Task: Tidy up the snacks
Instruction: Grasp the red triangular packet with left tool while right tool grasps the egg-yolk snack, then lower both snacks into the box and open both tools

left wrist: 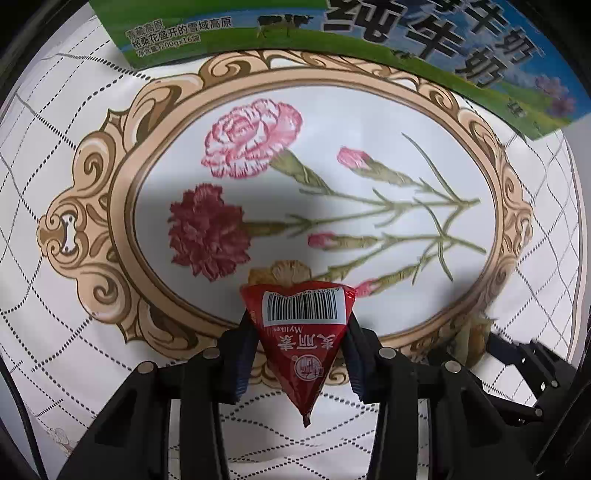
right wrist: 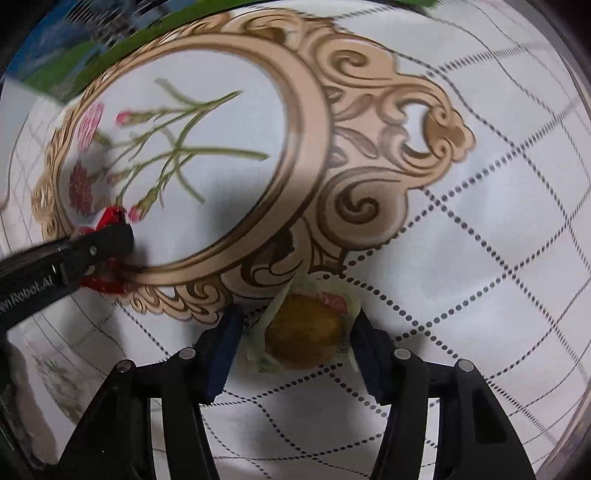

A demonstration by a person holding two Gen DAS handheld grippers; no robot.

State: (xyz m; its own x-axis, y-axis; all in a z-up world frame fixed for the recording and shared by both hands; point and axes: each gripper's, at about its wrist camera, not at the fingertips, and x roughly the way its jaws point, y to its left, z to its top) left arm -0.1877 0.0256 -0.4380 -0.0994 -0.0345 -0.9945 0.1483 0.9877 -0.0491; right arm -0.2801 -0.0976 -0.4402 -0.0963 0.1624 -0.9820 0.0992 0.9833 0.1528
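In the left wrist view a red triangular snack packet [left wrist: 301,332] with a white barcode label sits between the fingers of my left gripper [left wrist: 299,321], which is shut on its sides above the flowered tablecloth [left wrist: 369,177]. In the right wrist view my right gripper [right wrist: 295,317] points down at the cloth. A small round brown cake in a clear wrapper [right wrist: 303,332] is between its pads, which press on the wrapper's edges. The left gripper [right wrist: 110,236] with the red packet [right wrist: 107,284] shows at the left of that view.
A green and blue milk carton box [left wrist: 369,33] stands at the far edge of the cloth. The tablecloth has a gold oval frame [right wrist: 306,122] with carnations and a dotted diamond grid [right wrist: 480,258] around it. Part of the right gripper [left wrist: 517,358] shows at lower right.
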